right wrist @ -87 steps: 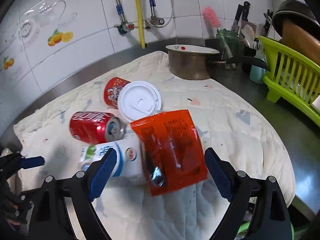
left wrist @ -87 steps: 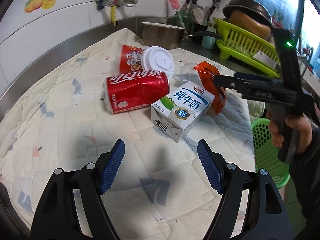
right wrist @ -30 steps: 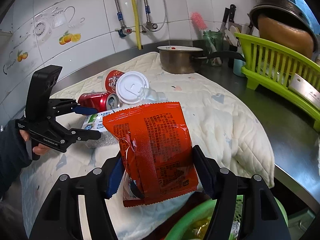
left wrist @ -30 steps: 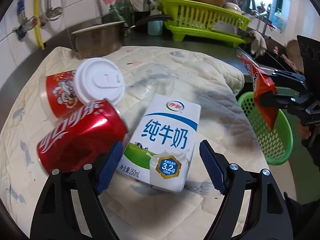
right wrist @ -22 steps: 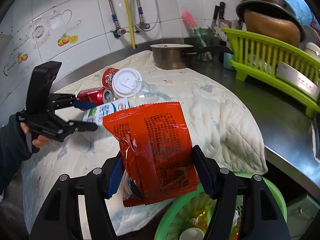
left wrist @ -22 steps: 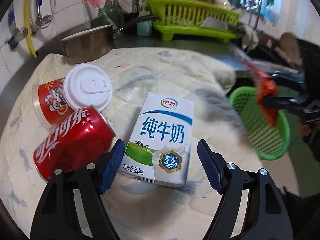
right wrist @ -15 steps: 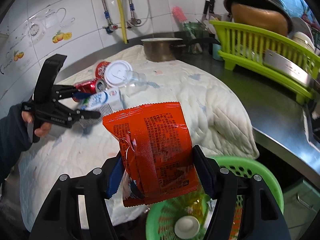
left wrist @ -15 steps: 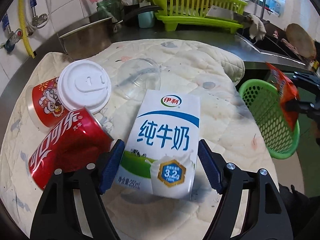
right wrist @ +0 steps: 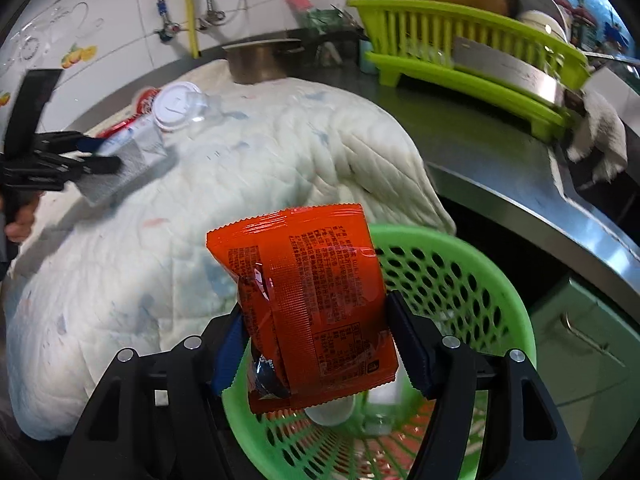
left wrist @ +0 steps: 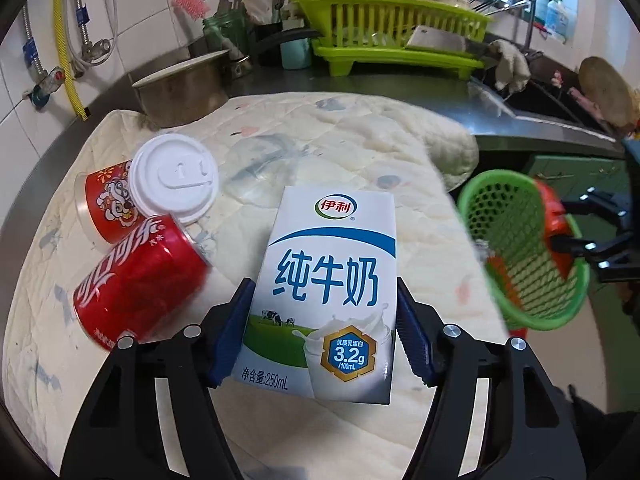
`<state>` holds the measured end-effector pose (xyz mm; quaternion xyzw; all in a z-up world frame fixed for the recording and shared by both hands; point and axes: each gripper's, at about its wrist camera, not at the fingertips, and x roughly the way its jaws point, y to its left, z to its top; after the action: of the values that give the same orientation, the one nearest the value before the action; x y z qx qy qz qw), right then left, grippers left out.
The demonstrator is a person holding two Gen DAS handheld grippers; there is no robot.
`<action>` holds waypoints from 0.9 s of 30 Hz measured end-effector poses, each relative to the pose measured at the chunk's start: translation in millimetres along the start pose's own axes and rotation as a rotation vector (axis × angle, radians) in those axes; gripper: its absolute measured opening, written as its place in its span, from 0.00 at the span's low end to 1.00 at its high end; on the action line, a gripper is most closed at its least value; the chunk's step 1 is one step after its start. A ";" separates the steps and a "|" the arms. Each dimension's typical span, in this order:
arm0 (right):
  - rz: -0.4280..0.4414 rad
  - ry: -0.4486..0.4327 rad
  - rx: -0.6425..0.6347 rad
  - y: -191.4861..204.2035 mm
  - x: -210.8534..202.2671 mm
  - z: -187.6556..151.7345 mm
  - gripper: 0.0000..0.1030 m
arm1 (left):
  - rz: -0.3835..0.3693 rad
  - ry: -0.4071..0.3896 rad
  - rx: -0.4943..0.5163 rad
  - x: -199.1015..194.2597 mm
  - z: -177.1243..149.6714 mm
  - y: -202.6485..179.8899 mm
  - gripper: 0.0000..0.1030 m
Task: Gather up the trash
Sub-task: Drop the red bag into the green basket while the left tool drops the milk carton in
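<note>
Above the green basket (right wrist: 472, 264), crinkled orange wrapper (right wrist: 308, 300)

A steel pot (left wrist: 182, 94) stands at the quilted cloth's (left wrist: 360, 136) far edge, near a lime dish rack (left wrist: 396, 36), perhaps holding a cleaver.

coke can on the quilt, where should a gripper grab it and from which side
Grip the red can across its round body, midway along, coming from above with the fingers straddling it. It lies on its side on the quilt, its far end close against the lidded paper cup, so the ends are poor targets.
</note>
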<state>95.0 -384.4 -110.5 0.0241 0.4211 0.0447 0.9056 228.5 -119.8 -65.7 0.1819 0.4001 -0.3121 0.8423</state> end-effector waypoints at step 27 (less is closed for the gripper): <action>-0.072 -0.044 0.111 -53.1 -52.8 -49.9 0.79 | -0.187 0.059 0.031 47.0 41.4 -174.7 0.64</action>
<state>26.2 -442.3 -106.9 0.0602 0.4034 -0.0119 0.9129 157.3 -289.8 -87.2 0.1661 0.4352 -0.3903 0.7942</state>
